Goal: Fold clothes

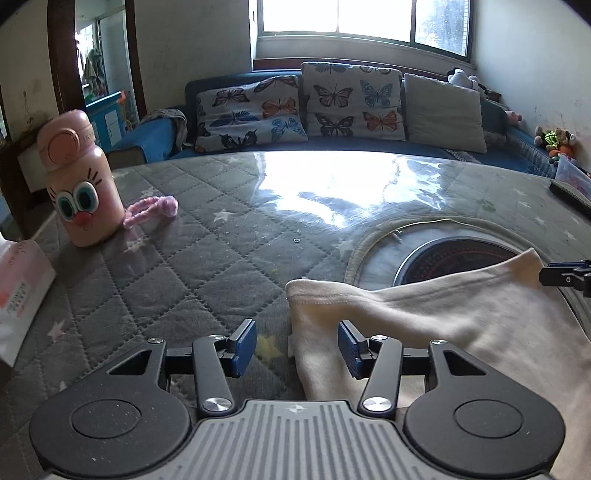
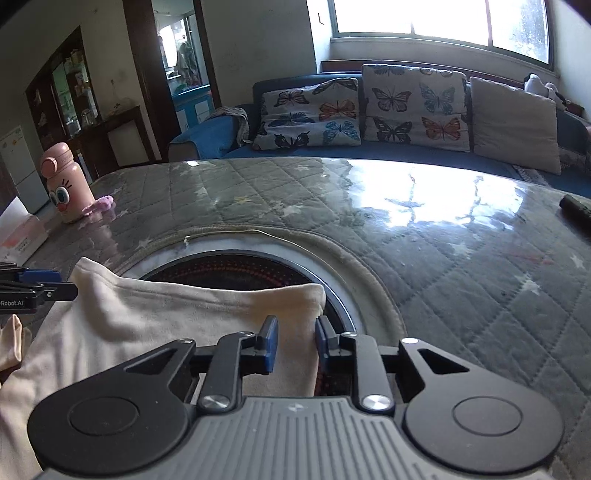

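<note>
I note daylight entering from the window (image 1: 364, 18) at twelve o'clock, overexposed. Strong glare covers the table cover (image 1: 207, 229). Fisheye curvature and dark vignetting mark corners; focus stays sharp.

Cream garment (image 1: 424, 325), soft knit, plain, no print seen. Lay on grey quilted worktop (image 1: 177, 273), partly draped over round cut-out with dark disc (image 1: 461, 254). Folded upper edge ran as raised ridge across both views; stitched hem showed at its left corner in left wrist view. Surface rumpled, shallow creases. Right edge (image 2: 314, 332) hung down over disc rim. Near portion spread toward cameras, running out of frame. Separate pale peach fabric (image 2: 13, 343) showed at far left of right wrist view, kind unclear.
</note>
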The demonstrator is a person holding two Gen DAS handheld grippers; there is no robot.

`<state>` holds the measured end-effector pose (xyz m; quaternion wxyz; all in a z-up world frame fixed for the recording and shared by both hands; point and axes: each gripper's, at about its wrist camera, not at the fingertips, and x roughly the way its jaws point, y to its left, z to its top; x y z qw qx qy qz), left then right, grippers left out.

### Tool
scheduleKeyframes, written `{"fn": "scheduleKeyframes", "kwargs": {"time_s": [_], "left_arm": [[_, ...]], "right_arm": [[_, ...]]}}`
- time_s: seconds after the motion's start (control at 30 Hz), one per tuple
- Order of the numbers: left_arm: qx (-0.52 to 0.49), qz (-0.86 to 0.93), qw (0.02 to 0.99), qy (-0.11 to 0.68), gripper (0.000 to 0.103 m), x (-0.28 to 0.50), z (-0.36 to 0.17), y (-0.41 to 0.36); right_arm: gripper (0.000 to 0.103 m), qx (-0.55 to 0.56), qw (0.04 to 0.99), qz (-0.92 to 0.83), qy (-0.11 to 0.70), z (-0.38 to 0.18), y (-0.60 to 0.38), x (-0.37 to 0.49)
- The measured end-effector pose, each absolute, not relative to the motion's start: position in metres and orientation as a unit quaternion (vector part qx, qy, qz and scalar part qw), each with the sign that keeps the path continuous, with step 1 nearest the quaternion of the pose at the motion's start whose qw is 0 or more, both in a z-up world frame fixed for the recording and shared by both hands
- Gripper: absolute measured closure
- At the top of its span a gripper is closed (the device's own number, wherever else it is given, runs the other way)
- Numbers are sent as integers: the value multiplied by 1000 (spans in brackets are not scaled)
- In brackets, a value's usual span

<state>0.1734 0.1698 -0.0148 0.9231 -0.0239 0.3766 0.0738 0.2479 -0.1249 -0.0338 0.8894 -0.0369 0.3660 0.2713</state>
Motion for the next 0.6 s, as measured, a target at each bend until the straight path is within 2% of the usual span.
{"fn": "scheduleKeyframes", "kwargs": {"time_s": [0.1,0.2,0.23,0.27,0.3,0.6], "left_arm": [[-28,64,923,379,57,180,-18,170],[-30,51,925,376,74,184,-18,169],[-29,47,926,374,86,186,-18,168],[-26,46,927,371,93,186,-17,167],[-22,45,929,366,95,186,-16,166],[-4,56,932,358,95,200,-19,160]], "right_arm": [[82,-46,891,267,363,-36,-121,250],[82,-49,893,264,362,-37,-120,254],[86,-50,893,263,361,-38,-120,255],[90,-51,894,262,361,-38,-120,256],[101,-52,894,260,361,-39,-120,256],[101,-93,918,220,316,-27,-118,254]]}}
